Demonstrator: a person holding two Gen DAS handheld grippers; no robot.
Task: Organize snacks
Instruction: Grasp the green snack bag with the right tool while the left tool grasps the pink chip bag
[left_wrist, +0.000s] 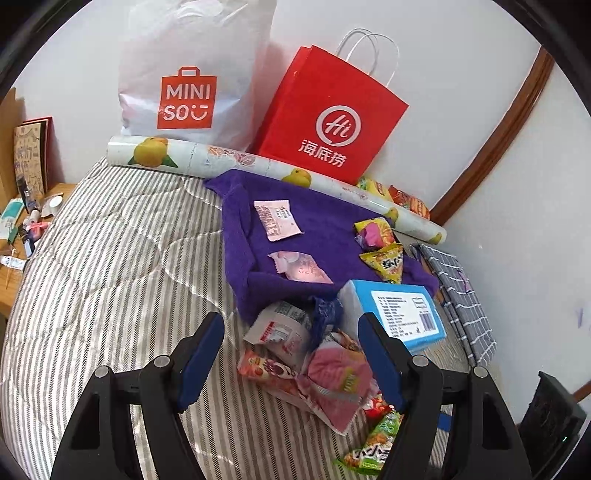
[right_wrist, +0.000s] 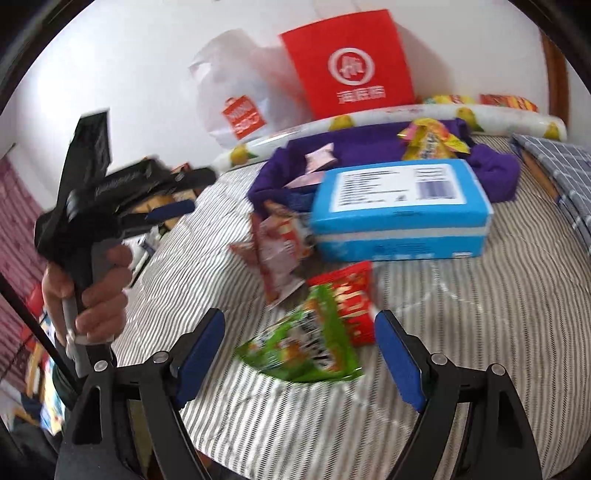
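Observation:
Snack packets lie on a striped bed cover (left_wrist: 110, 277). A purple towel (left_wrist: 332, 229) holds two pink packets (left_wrist: 276, 219) and yellow packets (left_wrist: 384, 258). A blue box (left_wrist: 402, 310) lies at its near edge. My left gripper (left_wrist: 291, 354) is open above a heap of pink and red packets (left_wrist: 332, 376). My right gripper (right_wrist: 299, 350) is open around a green packet (right_wrist: 306, 343), apart from it; a red packet (right_wrist: 347, 295) lies just behind. The blue box (right_wrist: 399, 206) and the left gripper (right_wrist: 177, 195), hand-held, show in the right wrist view.
A white Miniso bag (left_wrist: 192, 74) and a red paper bag (left_wrist: 328, 118) lean on the wall behind a rolled fruit-print sheet (left_wrist: 258, 166). A grey checked cloth (left_wrist: 461, 295) lies at the right. A cluttered wooden shelf (left_wrist: 22, 221) is at the left.

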